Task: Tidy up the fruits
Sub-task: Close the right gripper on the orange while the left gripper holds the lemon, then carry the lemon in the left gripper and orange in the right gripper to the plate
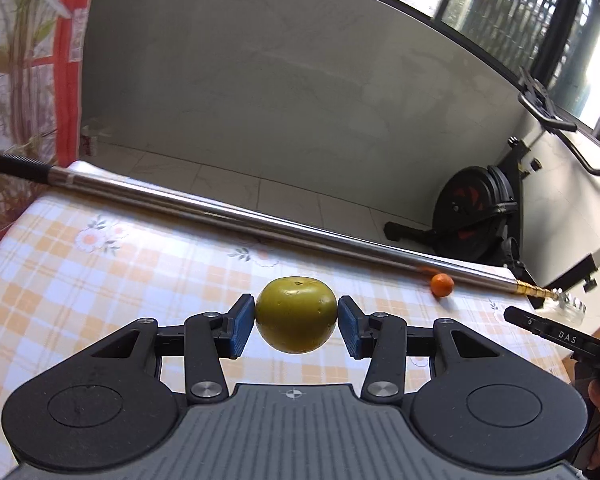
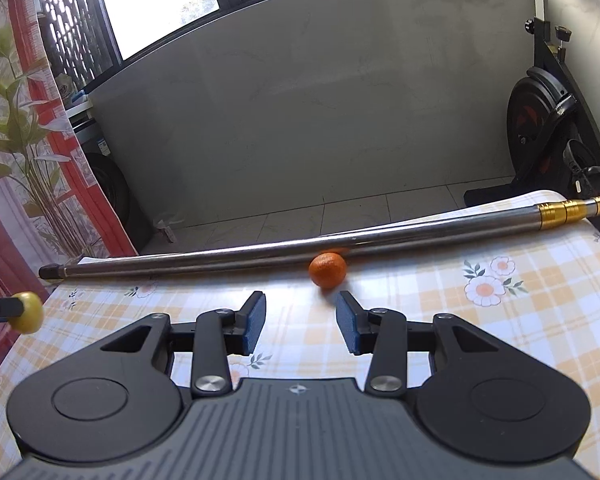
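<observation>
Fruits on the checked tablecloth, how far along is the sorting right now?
Nothing looks finished: no bowl or sorted group is in view. In hand: the left gripper is shut on the green fruit, lifted clear of the tablecloth. Left: the small orange fruit lies against the metal pole, just beyond the right gripper, whose jaws are open and empty.

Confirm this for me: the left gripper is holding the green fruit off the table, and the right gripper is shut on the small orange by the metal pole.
Not quite. The left gripper does hold the green fruit off the table, but the right gripper is empty: the small orange lies on the tablecloth beyond its fingertips, against the metal pole, as the right wrist view shows.
</observation>
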### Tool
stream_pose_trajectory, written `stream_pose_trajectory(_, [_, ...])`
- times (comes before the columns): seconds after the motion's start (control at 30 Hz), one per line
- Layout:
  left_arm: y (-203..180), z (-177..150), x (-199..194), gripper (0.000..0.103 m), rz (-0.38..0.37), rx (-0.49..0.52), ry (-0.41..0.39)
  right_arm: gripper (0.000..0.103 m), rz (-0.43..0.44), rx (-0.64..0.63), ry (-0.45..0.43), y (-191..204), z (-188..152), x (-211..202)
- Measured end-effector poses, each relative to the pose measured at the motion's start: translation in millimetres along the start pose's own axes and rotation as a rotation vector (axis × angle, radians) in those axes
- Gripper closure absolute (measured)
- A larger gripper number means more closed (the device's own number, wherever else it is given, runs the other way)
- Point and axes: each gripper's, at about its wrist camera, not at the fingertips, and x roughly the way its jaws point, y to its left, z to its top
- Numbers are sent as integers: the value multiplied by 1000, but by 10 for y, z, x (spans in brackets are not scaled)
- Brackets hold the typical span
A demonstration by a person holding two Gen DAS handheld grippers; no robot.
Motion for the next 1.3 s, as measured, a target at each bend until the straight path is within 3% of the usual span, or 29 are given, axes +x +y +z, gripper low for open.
stream_pose_trajectory(0.17, [145, -83, -200, 55, 51, -189, -38, 58, -28, -18, 26, -57, 143, 407])
stream_pose_trajectory(0.43, [176, -117, -277, 55, 76, -166, -30, 53, -113, -119, 108, 37, 188, 1084])
stream_pose_trajectory(0.7, [223, -252, -209, 55, 79, -169, -5, 53, -157, -172, 155, 138, 126, 1414])
stream_pose_trajectory(0.83, [209, -280, -203, 55, 78, -156, 1, 55, -152, -175, 170, 137, 118, 1457])
stream_pose_trajectory(0.87, [196, -292, -206, 55, 77, -151, 1, 63, -148, -179, 177, 141, 108, 1460])
stream_pose_trajectory(0.97, [191, -321, -216, 55, 69, -145, 6, 63, -139, -182, 179, 127, 103, 1427])
stream_pose_trajectory(1.3, [120, -354, -368, 55, 35, -109, 7, 63, -38, -114, 113, 212, 97, 771])
